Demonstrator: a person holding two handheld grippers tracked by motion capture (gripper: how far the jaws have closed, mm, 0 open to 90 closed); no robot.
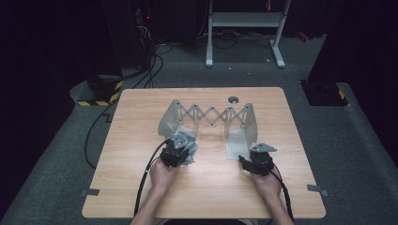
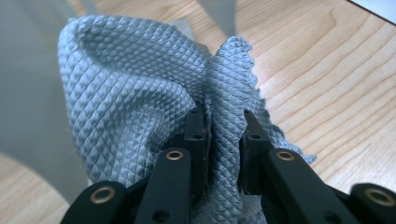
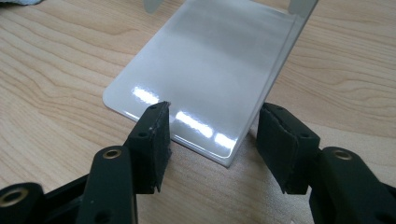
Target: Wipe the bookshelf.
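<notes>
A grey-blue quilted cloth [image 2: 130, 88] lies bunched at the left end plate [image 1: 170, 119] of a folding metal rack [image 1: 211, 115] in the middle of the table. My left gripper [image 2: 225, 116] is shut on an upright fold of it, which fills the gap between the pads; from above the left gripper [image 1: 180, 152] sits over the cloth [image 1: 191, 157]. My right gripper [image 3: 217, 114] stands open, its jaws straddling the near corner of the glossy flat base plate [image 3: 210, 60] at the rack's right end, without touching it. In the high view the right gripper [image 1: 244, 160] rests just before that plate [image 1: 236, 143].
The wooden table [image 1: 211, 187] has a round grommet [image 1: 233, 99] near its far edge and tape tabs [image 1: 318, 189] at its front corners. Cables trail off the left side to the floor. A white stand [image 1: 244, 21] is behind the table.
</notes>
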